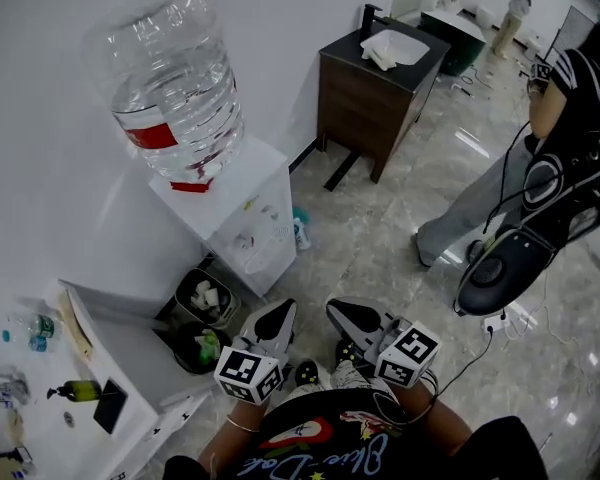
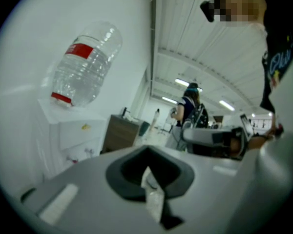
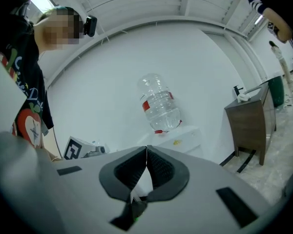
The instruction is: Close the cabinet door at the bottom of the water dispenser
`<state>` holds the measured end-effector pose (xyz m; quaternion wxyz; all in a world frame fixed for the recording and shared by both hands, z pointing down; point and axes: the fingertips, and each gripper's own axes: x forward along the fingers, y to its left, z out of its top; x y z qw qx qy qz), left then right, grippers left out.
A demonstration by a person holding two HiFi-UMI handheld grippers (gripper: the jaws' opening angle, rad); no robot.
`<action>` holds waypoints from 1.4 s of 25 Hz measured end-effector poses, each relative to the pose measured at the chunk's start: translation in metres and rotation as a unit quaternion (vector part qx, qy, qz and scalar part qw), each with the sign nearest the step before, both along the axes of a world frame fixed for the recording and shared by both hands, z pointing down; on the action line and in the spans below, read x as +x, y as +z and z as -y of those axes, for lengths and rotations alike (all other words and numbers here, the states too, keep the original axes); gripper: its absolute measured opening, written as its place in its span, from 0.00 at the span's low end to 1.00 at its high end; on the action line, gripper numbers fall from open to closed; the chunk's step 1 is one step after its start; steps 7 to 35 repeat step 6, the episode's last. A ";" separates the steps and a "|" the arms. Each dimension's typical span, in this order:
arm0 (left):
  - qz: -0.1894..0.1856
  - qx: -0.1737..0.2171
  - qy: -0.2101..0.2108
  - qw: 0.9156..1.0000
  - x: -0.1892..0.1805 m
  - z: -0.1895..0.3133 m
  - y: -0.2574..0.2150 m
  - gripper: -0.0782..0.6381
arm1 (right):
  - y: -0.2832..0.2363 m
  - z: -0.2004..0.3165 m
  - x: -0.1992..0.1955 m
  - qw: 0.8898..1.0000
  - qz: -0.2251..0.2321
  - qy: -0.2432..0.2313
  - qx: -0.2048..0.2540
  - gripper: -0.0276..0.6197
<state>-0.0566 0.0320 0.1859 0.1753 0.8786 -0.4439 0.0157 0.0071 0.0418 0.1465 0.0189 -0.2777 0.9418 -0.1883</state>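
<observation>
The white water dispenser [image 1: 250,218] stands against the wall with a large clear bottle [image 1: 175,83] on top. Its front face with the taps shows, but I cannot make out the bottom cabinet door from this steep angle. My left gripper [image 1: 278,318] and right gripper [image 1: 342,315] are held close to my body, well short of the dispenser. Both are shut with nothing between their jaws. The left gripper [image 2: 146,168] looks past the dispenser [image 2: 71,130] on its left. Beyond the right gripper [image 3: 146,151], the bottle [image 3: 158,104] and dispenser [image 3: 181,135] are straight ahead.
Two small bins [image 1: 205,300] with rubbish sit on the floor left of the dispenser. A white table [image 1: 130,363] with bottles is at the lower left. A dark wooden cabinet [image 1: 370,88] stands further along the wall. A person [image 1: 540,168] stands at the right on the marble floor.
</observation>
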 end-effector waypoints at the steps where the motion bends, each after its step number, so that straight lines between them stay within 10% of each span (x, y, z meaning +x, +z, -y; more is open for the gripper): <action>1: 0.000 -0.001 0.003 1.000 0.001 0.000 0.000 0.10 | 0.003 0.003 0.003 1.000 0.001 0.008 -0.003 0.07; 35: 0.000 0.002 0.005 1.000 0.003 0.006 0.004 0.11 | 0.000 0.009 0.004 1.000 0.005 -0.003 0.018 0.07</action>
